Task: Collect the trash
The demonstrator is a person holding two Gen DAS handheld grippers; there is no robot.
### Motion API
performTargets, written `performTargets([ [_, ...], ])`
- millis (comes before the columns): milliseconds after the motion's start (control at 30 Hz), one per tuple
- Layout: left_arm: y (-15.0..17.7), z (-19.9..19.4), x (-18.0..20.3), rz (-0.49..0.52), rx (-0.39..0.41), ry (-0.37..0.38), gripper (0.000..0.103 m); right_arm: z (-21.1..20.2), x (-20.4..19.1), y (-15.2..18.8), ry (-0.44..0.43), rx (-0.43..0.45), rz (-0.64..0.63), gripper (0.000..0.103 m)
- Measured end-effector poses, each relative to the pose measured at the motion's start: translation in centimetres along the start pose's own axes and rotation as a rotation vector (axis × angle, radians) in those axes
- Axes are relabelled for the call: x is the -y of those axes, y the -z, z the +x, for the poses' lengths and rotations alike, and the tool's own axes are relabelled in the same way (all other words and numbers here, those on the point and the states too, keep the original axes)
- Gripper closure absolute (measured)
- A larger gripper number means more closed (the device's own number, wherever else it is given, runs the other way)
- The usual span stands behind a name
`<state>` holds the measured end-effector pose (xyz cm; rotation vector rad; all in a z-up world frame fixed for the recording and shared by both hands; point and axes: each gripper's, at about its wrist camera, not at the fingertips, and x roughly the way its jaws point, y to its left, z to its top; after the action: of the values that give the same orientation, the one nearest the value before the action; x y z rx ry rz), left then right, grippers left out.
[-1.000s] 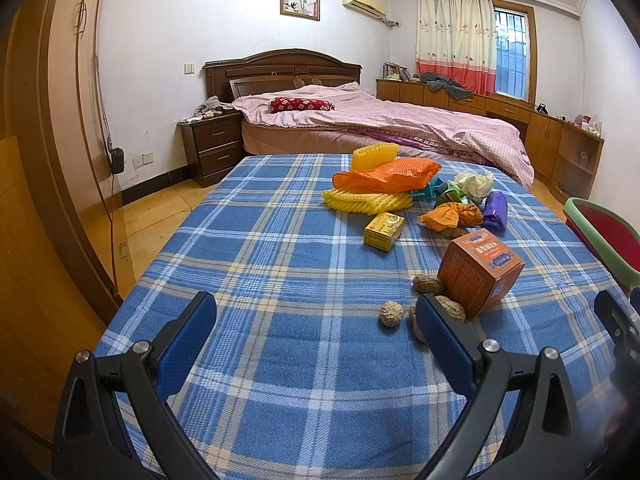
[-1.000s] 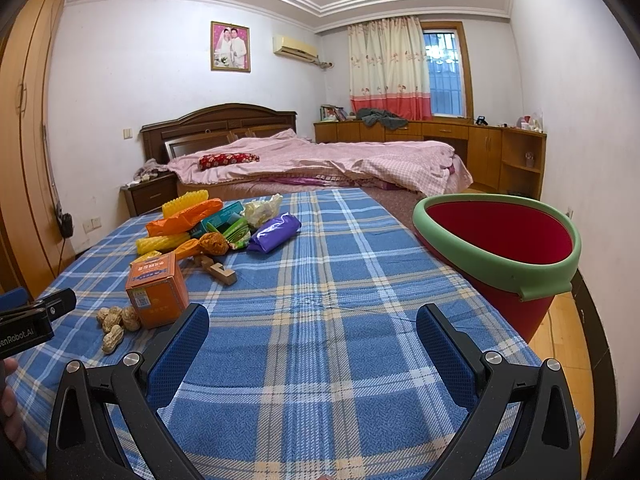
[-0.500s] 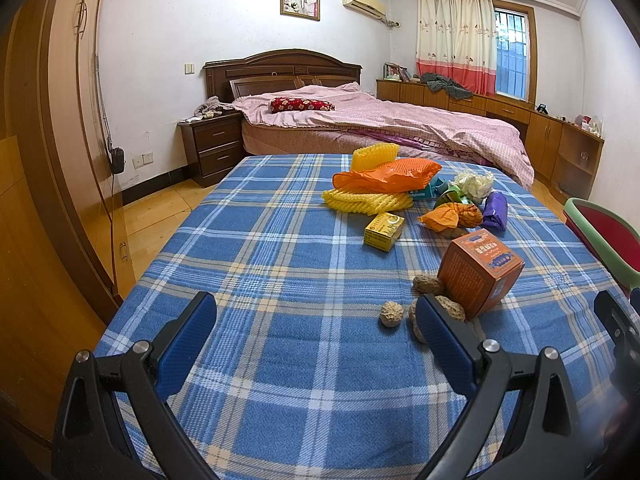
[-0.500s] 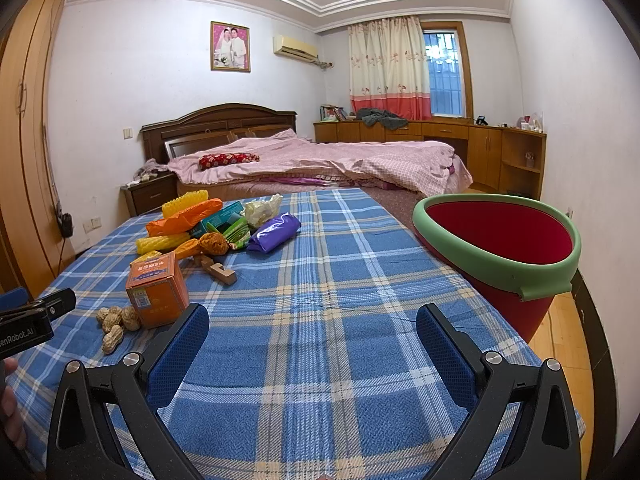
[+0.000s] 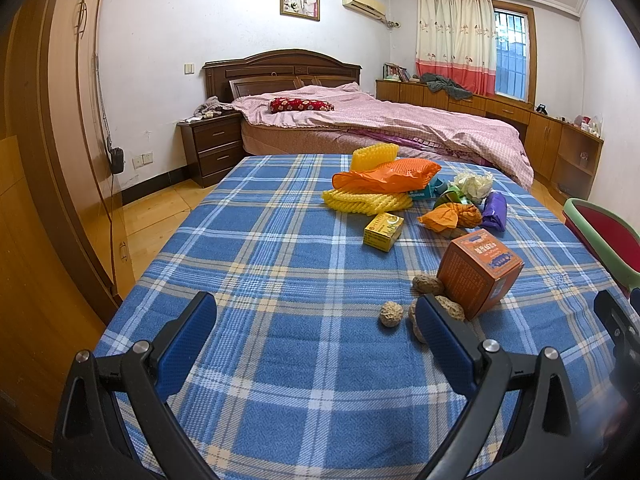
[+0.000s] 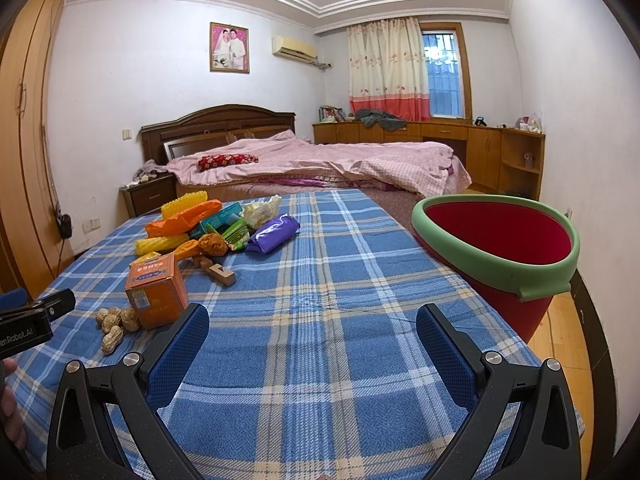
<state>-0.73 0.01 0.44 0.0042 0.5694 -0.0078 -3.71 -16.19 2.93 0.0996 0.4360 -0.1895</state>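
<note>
- Left wrist view: the left gripper (image 5: 316, 322) is seen spread wide with nothing between its two blue ribbed pads, low over the blue plaid tabletop (image 5: 280, 264).
- Three wrinkled walnuts (image 5: 391, 313) are counted just beside one orange carton (image 5: 478, 273); one is partly hidden behind the right-hand pad.
- One small yellow box (image 5: 383, 231) lies apart from the far trash heap, where two yellow foam nets (image 5: 368, 200), one orange plastic bag (image 5: 386, 176), one crumpled white wad (image 5: 474, 184) and one purple packet (image 5: 494, 211) are gathered.
- Only an edge of the bucket (image 5: 600, 236) is caught at the right.
- Right wrist view: the right gripper (image 6: 313, 334) is likewise held fully apart and empty.
- The whole round bucket (image 6: 496, 256), red with a green rim, is shown beside the tabletop's right edge.
- Peanut shells (image 6: 114, 326) and one pale wooden block (image 6: 218, 273) are shown here; the walnuts are not.
</note>
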Motion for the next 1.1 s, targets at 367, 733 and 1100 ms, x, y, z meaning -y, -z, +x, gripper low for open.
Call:
performTargets([
  [367, 0.0, -0.1, 0.0, -0.002, -0.008, 0.004, 0.004, -0.4, 0.1, 0.0, -0.007, 0.013, -0.006, 0.0],
  [733, -1.5, -0.7, 1.7, 0.027, -0.019, 0.145, 0.005, -1.9, 1.9, -0.9, -0.028, -0.026, -0.001, 0.0],
  [1100, -3.7, 2.3, 7.7, 0.224, -0.132, 0.258, 0.013, -2.0, 6.4, -2.0, -0.063, -0.064, 0.16, 0.0],
])
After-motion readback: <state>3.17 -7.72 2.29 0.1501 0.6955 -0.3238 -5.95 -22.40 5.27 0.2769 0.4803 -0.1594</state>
